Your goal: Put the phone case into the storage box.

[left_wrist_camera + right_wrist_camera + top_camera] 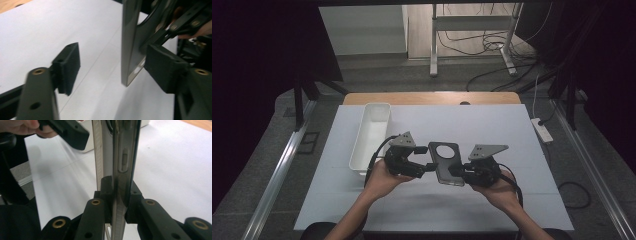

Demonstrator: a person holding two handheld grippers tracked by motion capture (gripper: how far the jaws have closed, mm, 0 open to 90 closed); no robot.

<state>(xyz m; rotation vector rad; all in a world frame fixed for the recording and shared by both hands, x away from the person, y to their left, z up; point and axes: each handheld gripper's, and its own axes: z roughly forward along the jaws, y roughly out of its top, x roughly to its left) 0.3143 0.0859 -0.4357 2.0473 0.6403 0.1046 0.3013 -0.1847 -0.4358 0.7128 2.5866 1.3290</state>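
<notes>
The right gripper's (116, 202) jaws pinch the phone case (448, 162) by its edge, while the left gripper's (428, 167) jaws stand spread, one pad (163, 66) touching the case, the other well apart. The case sits at the centre of the high view, above the white table (492, 130). It looks light, thin, glossy and probably slippery, so grip the side edges. Its long axis runs up-down the frame, camera hole toward the top.

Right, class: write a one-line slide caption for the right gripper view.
Right gripper clamps the edge of a dark phone case above the white table.
</notes>
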